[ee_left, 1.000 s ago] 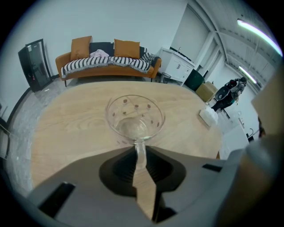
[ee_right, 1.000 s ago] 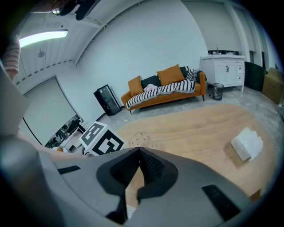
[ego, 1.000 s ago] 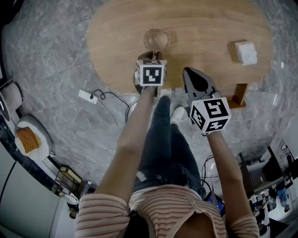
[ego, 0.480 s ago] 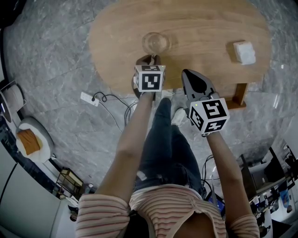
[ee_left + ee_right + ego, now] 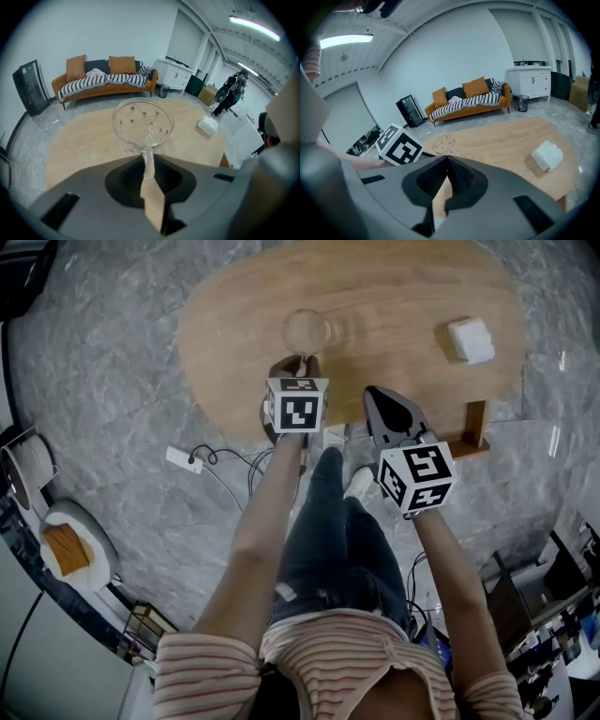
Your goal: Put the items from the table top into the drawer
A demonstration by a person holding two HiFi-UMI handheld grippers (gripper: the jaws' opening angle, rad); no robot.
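Head view, left gripper [image 5: 298,364]: jaws pinched on the clear glass [image 5: 307,331], at 8 o'clock on the table [image 5: 394,287].
Right gripper [image 5: 373,394]: jaws closed together, empty, at the table's 6 o'clock edge.
White block [image 5: 470,339]: 3 o'clock.

Floor [image 5: 112,362]: grey marbled stone, glossy. Oval wooden table [image 5: 394,296] fills the head view's 12 o'clock; one wooden leg [image 5: 475,423] shows under its 4 o'clock edge. White power strip [image 5: 183,459] with dark cables lies on the floor at the table's 8 o'clock. Round white cushion [image 5: 80,545] with an orange pad sits at the frame's 8 o'clock edge.

Left gripper view: orange sofa [image 5: 103,90] at 11 o'clock beyond the table, against a plain white wall [image 5: 108,28]; two orange pillows [image 5: 76,67], striped throw [image 5: 103,80]. Black cabinet [image 5: 32,86] at the sofa's 9 o'clock. White counter unit [image 5: 176,75] at its 3 o'clock, dark bin [image 5: 163,90] between them. Lit ceiling strip light [image 5: 253,27] at 2 o'clock.
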